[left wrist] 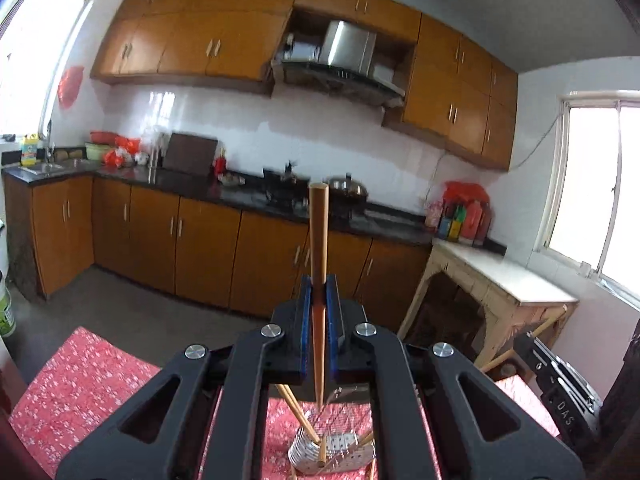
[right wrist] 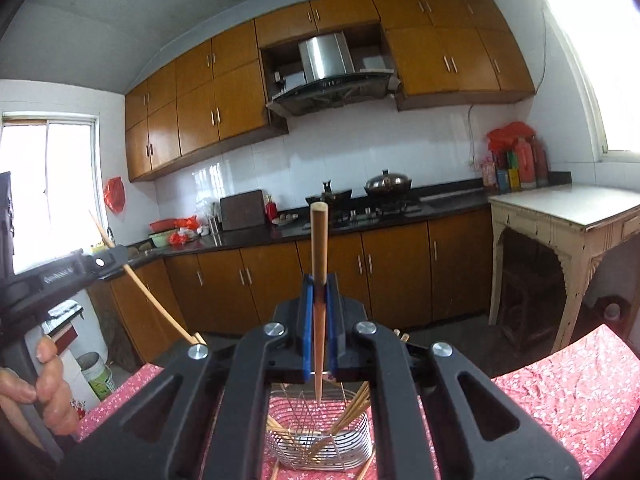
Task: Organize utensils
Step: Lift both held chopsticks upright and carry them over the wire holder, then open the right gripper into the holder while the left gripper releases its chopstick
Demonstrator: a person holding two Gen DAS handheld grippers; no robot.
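The left gripper (left wrist: 319, 292) pinches one long brown wooden chopstick (left wrist: 319, 232) above the shiny wire metal basket (left wrist: 332, 454). The right gripper (right wrist: 319, 292) pinches another chopstick (right wrist: 319, 240) above it too. Let go crooked, a stick may bounce off the basket's rim and roll away.

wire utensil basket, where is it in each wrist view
Left wrist view: the wire utensil basket sits at the bottom centre, seen through the left gripper frame, on the red cloth.
Right wrist view: the basket is at the bottom centre, below the right gripper.
Shared landmark: the range hood.
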